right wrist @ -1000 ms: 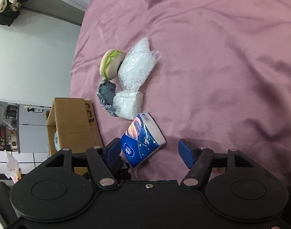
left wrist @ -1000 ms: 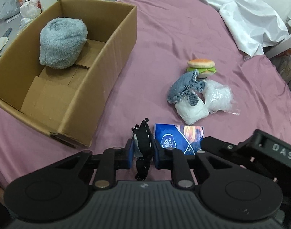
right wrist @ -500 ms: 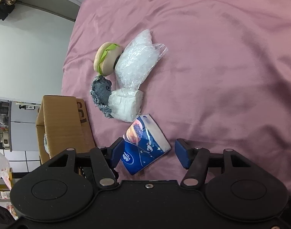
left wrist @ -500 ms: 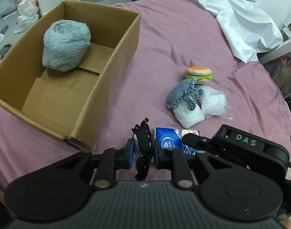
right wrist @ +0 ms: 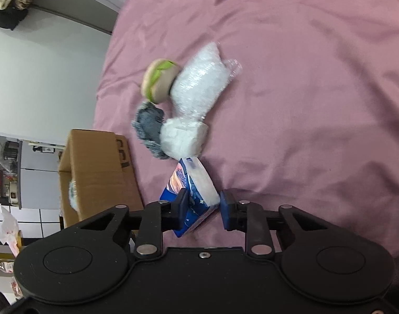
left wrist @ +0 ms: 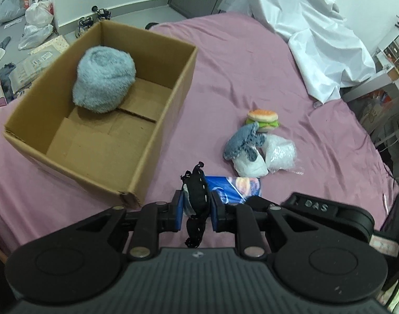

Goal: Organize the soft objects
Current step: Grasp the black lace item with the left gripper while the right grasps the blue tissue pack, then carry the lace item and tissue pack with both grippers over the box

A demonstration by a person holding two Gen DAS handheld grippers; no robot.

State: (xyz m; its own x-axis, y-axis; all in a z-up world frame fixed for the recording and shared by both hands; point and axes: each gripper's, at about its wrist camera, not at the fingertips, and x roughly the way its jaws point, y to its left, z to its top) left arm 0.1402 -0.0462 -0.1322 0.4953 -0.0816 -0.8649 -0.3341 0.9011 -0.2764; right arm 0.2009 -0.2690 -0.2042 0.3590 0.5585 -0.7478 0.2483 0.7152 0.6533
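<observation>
Now the right tool point(right wrist: 201, 209) pinches the tissue pack point(right wrist: 192, 191), its long axis pointing ahead, with the cardboard box point(right wrist: 94, 172) to its left.

1. The right gripper point(right wrist: 202, 206) had its jaws standing wide on either side of the blue tissue pack point(right wrist: 191, 193); they have now closed in and pinch it.
2. The tissue pack is squeezed narrower between the pads.
3. In the left wrist view the cardboard box point(left wrist: 157, 154) and the toy burger point(left wrist: 263, 119) sit further off and lower in frame, the left gripper point(left wrist: 197, 208) having risen.
</observation>
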